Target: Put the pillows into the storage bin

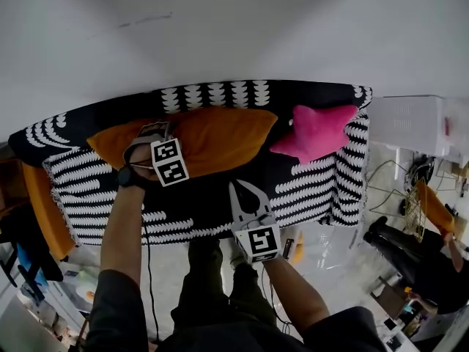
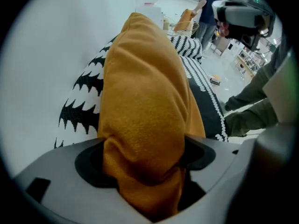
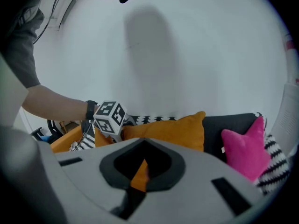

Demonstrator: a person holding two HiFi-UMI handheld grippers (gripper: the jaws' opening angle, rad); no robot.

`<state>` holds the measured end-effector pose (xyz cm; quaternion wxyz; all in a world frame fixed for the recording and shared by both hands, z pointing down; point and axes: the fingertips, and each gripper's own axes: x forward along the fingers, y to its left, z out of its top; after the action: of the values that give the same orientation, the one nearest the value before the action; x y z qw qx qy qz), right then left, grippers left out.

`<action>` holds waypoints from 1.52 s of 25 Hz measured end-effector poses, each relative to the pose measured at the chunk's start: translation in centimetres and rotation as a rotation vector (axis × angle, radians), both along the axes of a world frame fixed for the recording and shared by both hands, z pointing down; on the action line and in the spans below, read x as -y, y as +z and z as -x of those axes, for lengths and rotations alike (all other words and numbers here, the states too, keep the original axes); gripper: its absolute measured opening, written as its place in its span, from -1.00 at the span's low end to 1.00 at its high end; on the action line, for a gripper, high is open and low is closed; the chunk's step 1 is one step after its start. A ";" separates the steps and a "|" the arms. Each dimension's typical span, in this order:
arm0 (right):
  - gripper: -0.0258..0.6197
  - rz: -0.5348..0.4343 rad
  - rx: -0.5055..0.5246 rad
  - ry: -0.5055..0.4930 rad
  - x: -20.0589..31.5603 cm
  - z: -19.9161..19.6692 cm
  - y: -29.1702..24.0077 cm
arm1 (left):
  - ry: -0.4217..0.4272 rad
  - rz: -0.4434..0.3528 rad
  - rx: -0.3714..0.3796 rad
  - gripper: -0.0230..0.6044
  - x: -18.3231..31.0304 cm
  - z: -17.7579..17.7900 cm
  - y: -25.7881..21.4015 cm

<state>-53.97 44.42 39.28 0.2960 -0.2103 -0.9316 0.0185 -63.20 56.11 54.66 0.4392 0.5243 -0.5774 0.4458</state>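
Observation:
A long orange pillow (image 1: 220,141) lies along the back of a sofa covered with a black-and-white patterned throw (image 1: 308,185). My left gripper (image 1: 146,136) is at the pillow's left end. In the left gripper view the orange fabric (image 2: 145,92) bunches up between the jaws, pinched by the left gripper (image 2: 142,171). A pink star-shaped pillow (image 1: 316,132) rests at the sofa's right end. My right gripper (image 1: 245,189) hovers over the seat's front edge, shut and holding nothing. From the right gripper view (image 3: 142,167), both the orange pillow (image 3: 173,129) and the pink pillow (image 3: 247,146) lie ahead.
A white ribbed box (image 1: 407,123) stands right of the sofa. What looks like a clear plastic bin (image 1: 330,244) sits on the floor by my right arm. Another person (image 1: 418,251) is at the far right. An orange cushion (image 1: 40,204) leans at the sofa's left end.

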 end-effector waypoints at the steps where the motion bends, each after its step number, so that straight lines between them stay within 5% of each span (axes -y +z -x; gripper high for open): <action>1: -0.92 0.002 -0.001 -0.001 0.0 -0.4 0.0 | 0.013 0.000 0.014 0.25 0.0 -0.5 0.1; 4: -0.92 0.002 0.005 -0.003 0.7 -1.6 0.0 | 0.040 -0.009 0.069 -0.17 0.1 -1.7 -0.6; 10: -0.92 0.001 0.024 0.024 3.4 -4.6 -1.2 | -0.041 -0.057 0.145 -0.39 -0.2 -3.9 -3.6; 21: -0.92 -0.011 0.086 0.158 11.2 -11.4 -6.6 | -0.200 -0.156 0.136 -0.41 2.9 -8.2 -10.8; 33: -0.92 -0.010 0.176 0.389 22.3 -22.4 -13.1 | -0.072 -0.145 0.260 -0.37 13.2 -14.0 -21.6; 38: -0.92 0.003 0.203 0.456 27.4 -28.6 -15.0 | -0.078 -0.211 0.226 -0.33 18.1 -19.6 -26.1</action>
<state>-25.38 16.98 24.32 0.1890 0.0041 -0.9798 0.0649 -43.57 38.01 28.56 0.3312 0.4913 -0.6866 0.4214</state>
